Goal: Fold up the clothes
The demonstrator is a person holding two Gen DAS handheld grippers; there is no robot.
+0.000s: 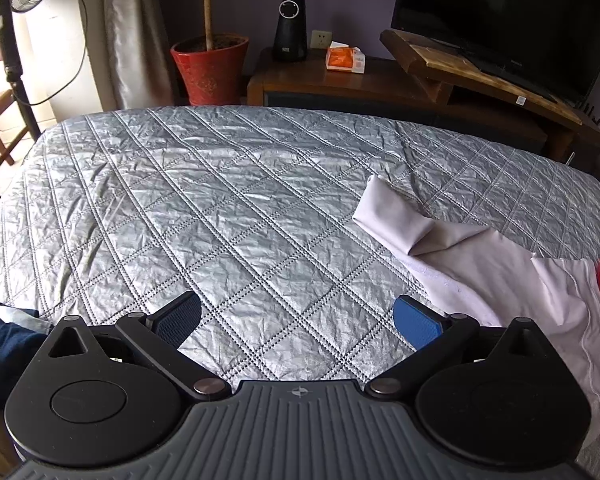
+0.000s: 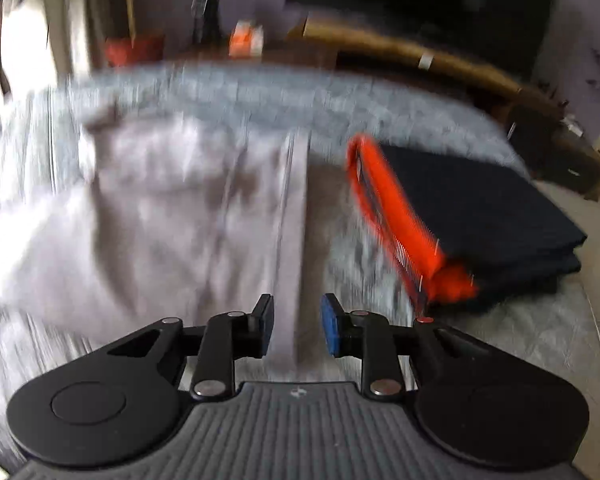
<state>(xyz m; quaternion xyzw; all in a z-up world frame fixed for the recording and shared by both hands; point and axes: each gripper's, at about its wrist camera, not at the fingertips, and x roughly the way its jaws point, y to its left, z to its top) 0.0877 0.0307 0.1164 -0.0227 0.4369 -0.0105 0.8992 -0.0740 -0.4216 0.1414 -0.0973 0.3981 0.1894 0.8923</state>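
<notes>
Left claw (image 1: 296, 322) spread wide, empty, over bare quilt (image 1: 180, 208) at lower centre of frame; likely waiting for its corner. Right claw (image 2: 296, 326) partly apart, nothing between pads, above edge of shirt (image 2: 160, 200); view blurred, contact uncertain. Shirt pale lilac-white, rumpled, unfolded: in left view at right of frame, sleeve (image 1: 388, 216) doubled over; in right view fills left and centre. Dark folded stack (image 2: 480, 216) with orange band, right of frame, just beside shirt, probably finished pile kept clear of work.
</notes>
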